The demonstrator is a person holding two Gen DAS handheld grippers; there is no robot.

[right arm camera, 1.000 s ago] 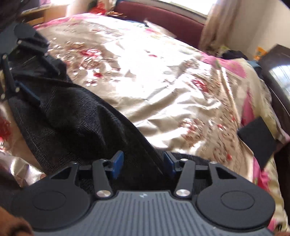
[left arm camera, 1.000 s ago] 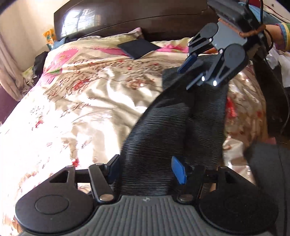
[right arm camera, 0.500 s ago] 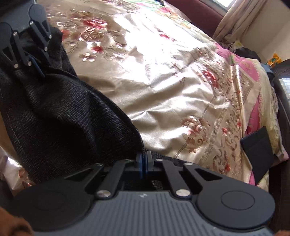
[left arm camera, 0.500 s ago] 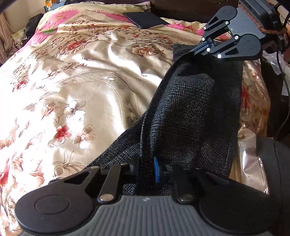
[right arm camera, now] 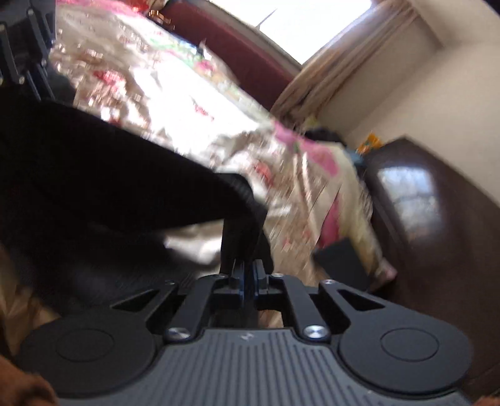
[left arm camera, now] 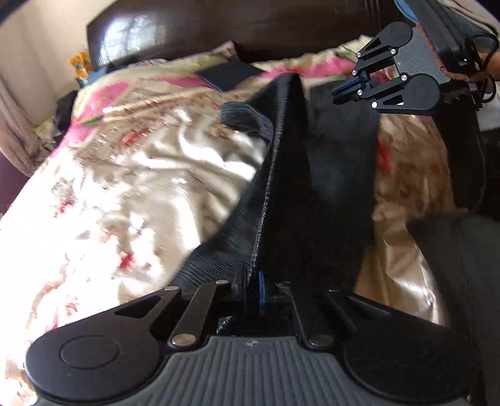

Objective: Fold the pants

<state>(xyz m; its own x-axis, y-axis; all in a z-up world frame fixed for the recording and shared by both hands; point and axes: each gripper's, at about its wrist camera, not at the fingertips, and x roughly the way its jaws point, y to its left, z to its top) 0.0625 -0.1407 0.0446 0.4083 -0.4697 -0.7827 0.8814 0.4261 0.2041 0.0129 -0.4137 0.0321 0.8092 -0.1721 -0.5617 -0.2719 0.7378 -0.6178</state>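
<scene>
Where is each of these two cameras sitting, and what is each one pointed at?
Left wrist: on the left gripper, looking along its shut fingers up the dark pants toward the headboard; the right gripper shows at upper right.
Right wrist: on the right gripper, shut on pants cloth, facing across the bedspread toward the curtain; the left gripper's linkage shows at top left.
Shared: pants, floral bedspread, headboard, each other's gripper.

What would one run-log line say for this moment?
left tool: shut on pants | right tool: shut on pants | pants: stretched above bedspread
</scene>
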